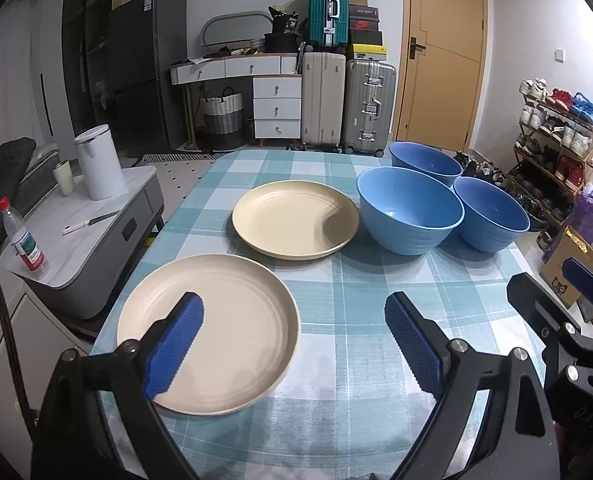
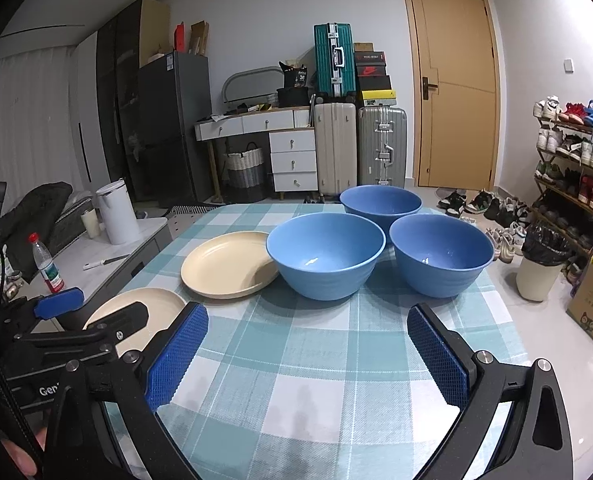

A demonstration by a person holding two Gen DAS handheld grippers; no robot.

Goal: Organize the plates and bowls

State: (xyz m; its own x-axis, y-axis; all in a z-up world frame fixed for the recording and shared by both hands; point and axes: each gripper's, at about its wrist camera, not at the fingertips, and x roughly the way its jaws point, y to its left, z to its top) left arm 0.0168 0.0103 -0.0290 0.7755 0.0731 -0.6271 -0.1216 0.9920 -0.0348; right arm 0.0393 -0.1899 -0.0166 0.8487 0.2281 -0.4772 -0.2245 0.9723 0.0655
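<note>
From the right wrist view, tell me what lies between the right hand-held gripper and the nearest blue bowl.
Only bare checked tablecloth separates the right hand-held gripper from the nearest blue bowl.

Blue bowls, cream plates, checked cloth

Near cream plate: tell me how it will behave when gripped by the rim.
The near plate looks stiff, probably light plastic. It lies flat on the tablecloth, so its low rim may be awkward to pinch. Its smooth matte surface could slip between the pads.
</note>
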